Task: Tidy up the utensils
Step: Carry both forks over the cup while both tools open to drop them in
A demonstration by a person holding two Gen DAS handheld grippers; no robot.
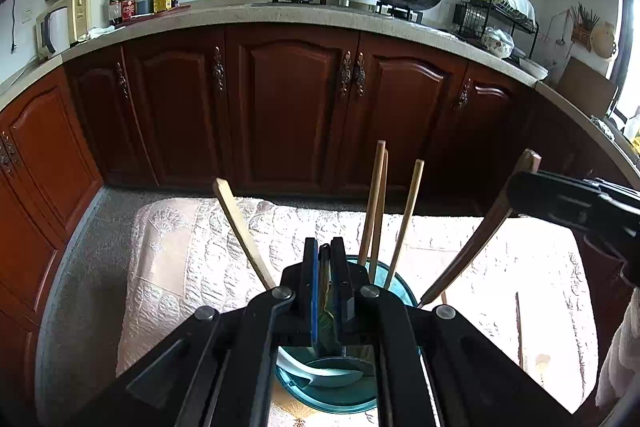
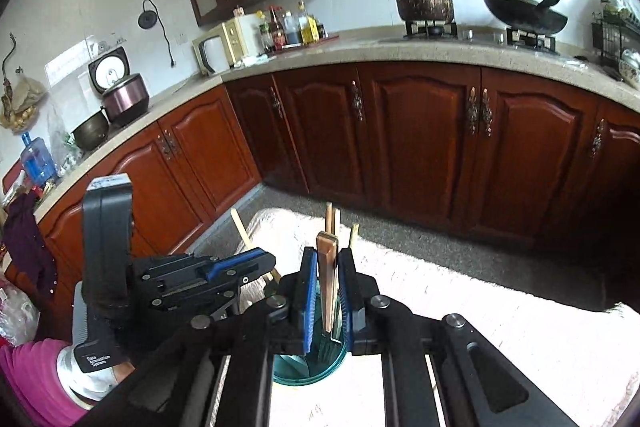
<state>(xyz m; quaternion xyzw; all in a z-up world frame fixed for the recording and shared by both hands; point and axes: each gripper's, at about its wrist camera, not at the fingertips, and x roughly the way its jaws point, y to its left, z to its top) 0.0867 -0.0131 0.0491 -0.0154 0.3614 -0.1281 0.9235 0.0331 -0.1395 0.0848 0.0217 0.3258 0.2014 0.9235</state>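
Left claw point(image 1: 325, 259) over teal holder point(image 1: 400, 287)
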